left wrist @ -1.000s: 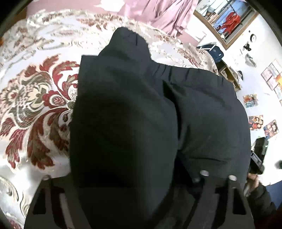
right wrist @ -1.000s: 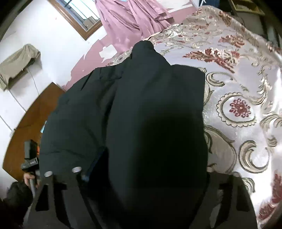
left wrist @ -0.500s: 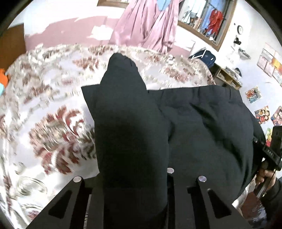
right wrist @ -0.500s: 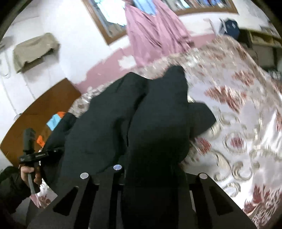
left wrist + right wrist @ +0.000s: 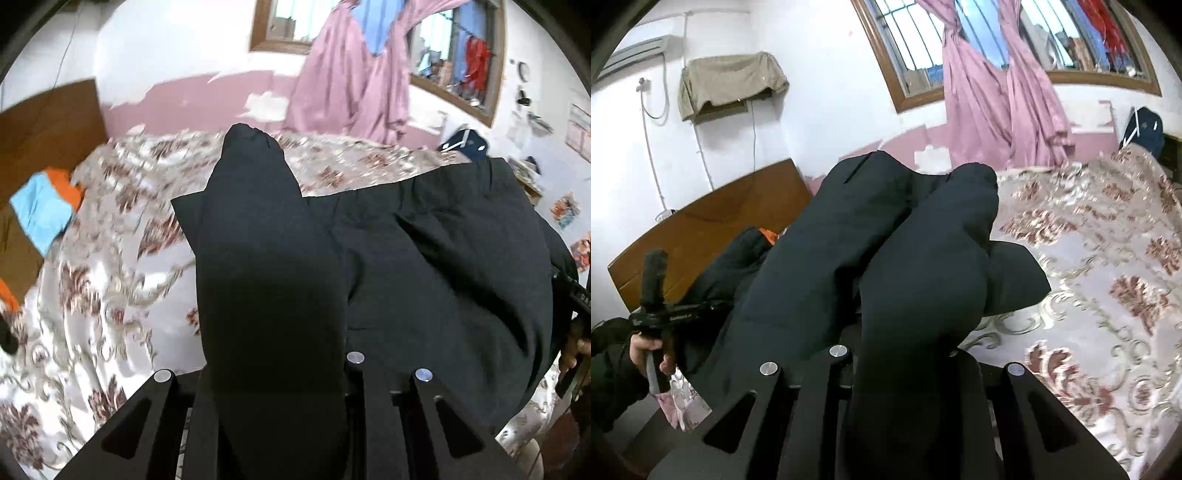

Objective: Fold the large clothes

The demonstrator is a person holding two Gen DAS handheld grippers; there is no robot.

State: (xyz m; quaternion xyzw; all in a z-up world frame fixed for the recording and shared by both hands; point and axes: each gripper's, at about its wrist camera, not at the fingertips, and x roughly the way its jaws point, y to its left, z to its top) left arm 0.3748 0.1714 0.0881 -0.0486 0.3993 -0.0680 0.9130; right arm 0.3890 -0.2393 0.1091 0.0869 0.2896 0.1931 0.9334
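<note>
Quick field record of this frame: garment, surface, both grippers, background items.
garment: dark garment, bulky, partly lifted off the bed, spanning both grippers
surface: bed with floral cover
left gripper: shut on a bunched fold of the garment, cloth draped over the fingers
right gripper: shut on another fold, cloth rising ahead of it
background: pink curtain at the window; wooden headboard; blue and orange cloth by the headboard
fold state: not flat, fold unfinished
</note>
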